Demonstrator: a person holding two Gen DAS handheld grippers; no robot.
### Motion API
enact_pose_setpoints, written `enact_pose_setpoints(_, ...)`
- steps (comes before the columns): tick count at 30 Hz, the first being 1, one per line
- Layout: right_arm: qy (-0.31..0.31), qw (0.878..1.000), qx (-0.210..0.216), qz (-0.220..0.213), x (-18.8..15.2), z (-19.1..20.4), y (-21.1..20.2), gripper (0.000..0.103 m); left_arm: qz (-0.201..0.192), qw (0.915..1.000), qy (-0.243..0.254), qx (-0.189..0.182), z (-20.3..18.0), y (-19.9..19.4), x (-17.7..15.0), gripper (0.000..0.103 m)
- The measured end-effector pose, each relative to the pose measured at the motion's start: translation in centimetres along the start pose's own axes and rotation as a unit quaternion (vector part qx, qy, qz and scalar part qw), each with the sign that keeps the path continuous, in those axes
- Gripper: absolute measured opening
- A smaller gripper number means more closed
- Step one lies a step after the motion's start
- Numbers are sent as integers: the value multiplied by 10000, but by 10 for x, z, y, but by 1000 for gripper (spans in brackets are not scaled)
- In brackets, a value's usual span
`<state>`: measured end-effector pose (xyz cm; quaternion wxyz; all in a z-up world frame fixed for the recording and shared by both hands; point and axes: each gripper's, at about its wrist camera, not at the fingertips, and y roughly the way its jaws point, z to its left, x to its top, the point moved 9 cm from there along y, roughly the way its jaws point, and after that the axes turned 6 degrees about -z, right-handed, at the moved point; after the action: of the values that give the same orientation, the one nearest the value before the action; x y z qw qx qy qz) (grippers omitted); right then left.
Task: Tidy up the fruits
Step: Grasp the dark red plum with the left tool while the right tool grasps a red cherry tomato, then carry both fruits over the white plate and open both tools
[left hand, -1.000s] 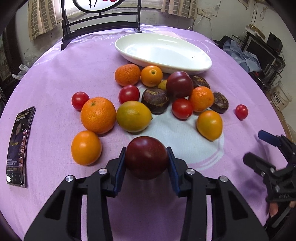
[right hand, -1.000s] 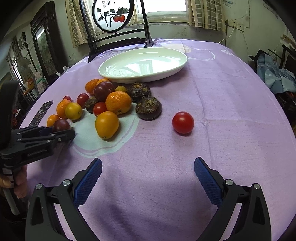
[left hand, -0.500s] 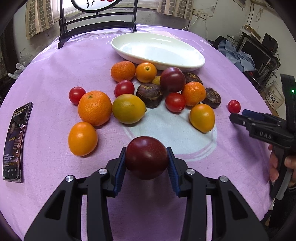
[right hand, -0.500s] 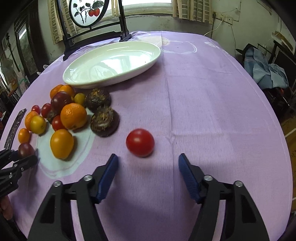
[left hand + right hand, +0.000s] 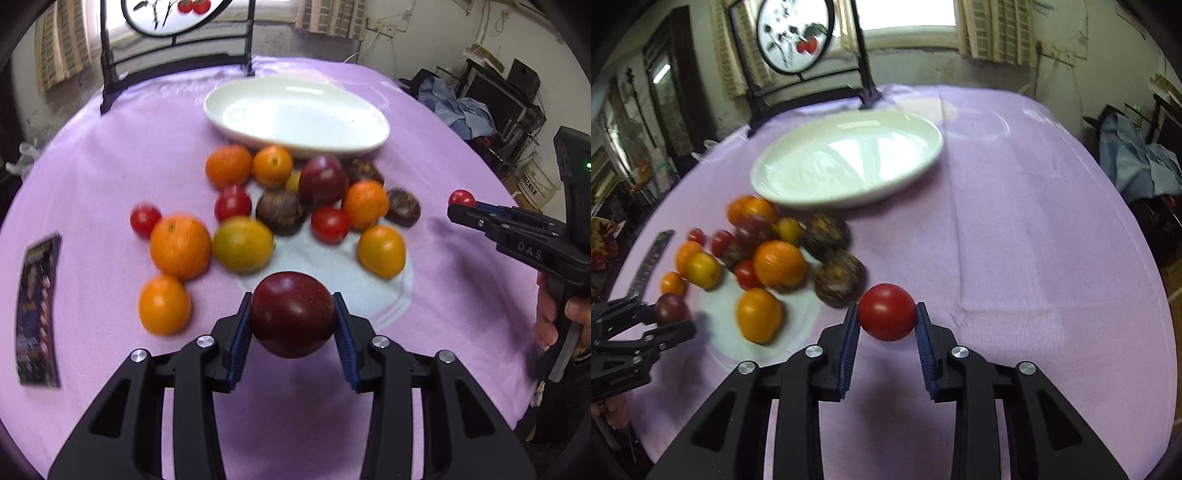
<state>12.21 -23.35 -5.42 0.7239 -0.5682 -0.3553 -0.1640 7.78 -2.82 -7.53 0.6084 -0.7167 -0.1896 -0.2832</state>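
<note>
While a plum [image 5: 291,314] is clamped in the left gripper [image 5: 291,325] and a tomato [image 5: 886,312] in the right gripper [image 5: 886,325], both above the surface [image 5: 1034,258], either could be bruised or dropped short of the plate [image 5: 849,158].

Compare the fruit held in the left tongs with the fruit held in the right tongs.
The dark plum in the left tongs is deep maroon and speckled; the red tomato in the right tongs is bright red and plain. The dark plum fills a wider gap between its pads than the red tomato does. Both are round, glossy and clamped from two sides.
</note>
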Motion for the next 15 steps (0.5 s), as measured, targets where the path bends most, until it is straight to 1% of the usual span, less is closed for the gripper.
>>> enact_pose_setpoints(2, -152, 9997, 110, -176, 20, 11, -4, 30, -122, 9998, 119, 68, -2, -3, 21, 40)
enact_pose_setpoints(4, -296, 9989, 151, -337, 41, 20, -3, 30, -278, 9993, 224, 136, -3, -2, 50, 40)
enact_pose_setpoints(5, -378, 9983, 146, -421, 53, 24, 0, 30, -352, 9988, 273, 194, -3, 2, 68, 40)
enact_pose_setpoints(8, -487, 9971, 218, -543, 79, 34, 15, 30, -447, 9982, 299, 260, -4, 17, 105, 40)
enact_pose_setpoints(9, -490, 9971, 180, -555, 85, 35, 22, 30, -403, 9983, 247, 336, 0, 29, 119, 40)
enact_pose_setpoints(11, -494, 9974, 23, -530, 94, 31, 38, 31, -284, 9986, 51, 442, 8, 52, 138, 40)
enact_pose_setpoints(15, -214, 9993, -68, -299, 96, 20, 72, 31, -21, 9982, -73, 598, 20, 91, 150, 40)
